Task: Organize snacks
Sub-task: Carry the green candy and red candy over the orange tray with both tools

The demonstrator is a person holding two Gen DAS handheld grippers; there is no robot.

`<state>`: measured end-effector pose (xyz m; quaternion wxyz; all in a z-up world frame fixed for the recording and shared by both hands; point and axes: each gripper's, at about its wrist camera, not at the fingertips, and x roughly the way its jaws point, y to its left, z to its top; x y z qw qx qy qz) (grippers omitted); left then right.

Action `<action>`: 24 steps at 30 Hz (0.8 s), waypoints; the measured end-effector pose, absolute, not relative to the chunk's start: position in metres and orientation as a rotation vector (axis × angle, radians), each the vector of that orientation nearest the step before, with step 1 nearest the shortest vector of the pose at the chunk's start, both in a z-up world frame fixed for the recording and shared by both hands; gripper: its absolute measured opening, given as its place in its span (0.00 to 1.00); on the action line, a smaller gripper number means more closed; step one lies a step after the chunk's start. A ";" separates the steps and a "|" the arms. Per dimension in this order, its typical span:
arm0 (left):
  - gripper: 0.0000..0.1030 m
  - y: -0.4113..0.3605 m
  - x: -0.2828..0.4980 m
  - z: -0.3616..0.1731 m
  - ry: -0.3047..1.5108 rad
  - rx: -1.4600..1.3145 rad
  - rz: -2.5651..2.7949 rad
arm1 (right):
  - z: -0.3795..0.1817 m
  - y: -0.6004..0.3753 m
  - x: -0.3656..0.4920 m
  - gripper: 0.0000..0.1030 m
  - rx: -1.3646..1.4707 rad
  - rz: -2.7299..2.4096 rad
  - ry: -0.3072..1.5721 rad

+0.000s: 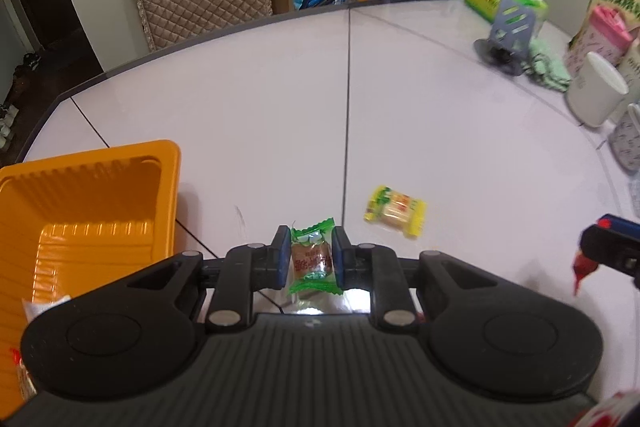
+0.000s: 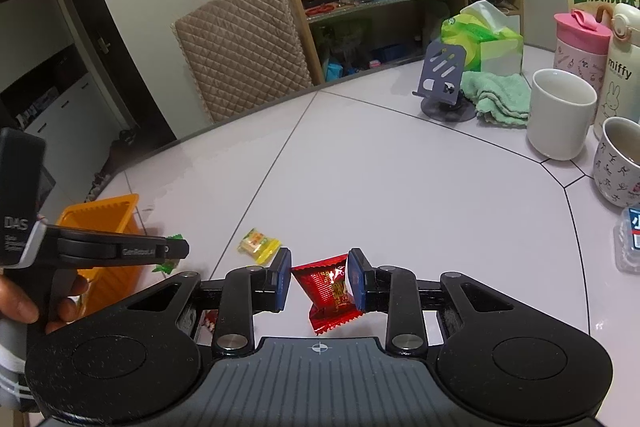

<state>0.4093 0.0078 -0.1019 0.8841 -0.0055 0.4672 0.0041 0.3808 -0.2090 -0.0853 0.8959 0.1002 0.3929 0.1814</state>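
Orange bin holds some snacks already (only partly visible); left gripper clamps a green candy beside it; right gripper clamps a red packet; yellow snack waits near the bin.

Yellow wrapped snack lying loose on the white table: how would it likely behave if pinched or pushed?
The yellow wrapped snack looks small and flat, so probably light and unlikely to roll. Its glossy film on the smooth white table suggests it would slide when nudged. The crimped ends look floppy; the pale block inside may be stiffer.
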 end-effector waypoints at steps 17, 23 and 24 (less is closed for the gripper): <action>0.19 0.025 0.300 -0.035 0.865 -0.077 -0.054 | -0.050 -0.194 0.314 0.30 0.226 0.476 0.782; 0.19 0.045 0.261 -0.018 0.835 -0.102 -0.030 | -0.039 -0.173 0.288 0.30 0.218 0.549 0.778; 0.19 0.050 0.255 -0.016 0.831 -0.106 -0.025 | -0.037 -0.169 0.284 0.30 0.217 0.564 0.778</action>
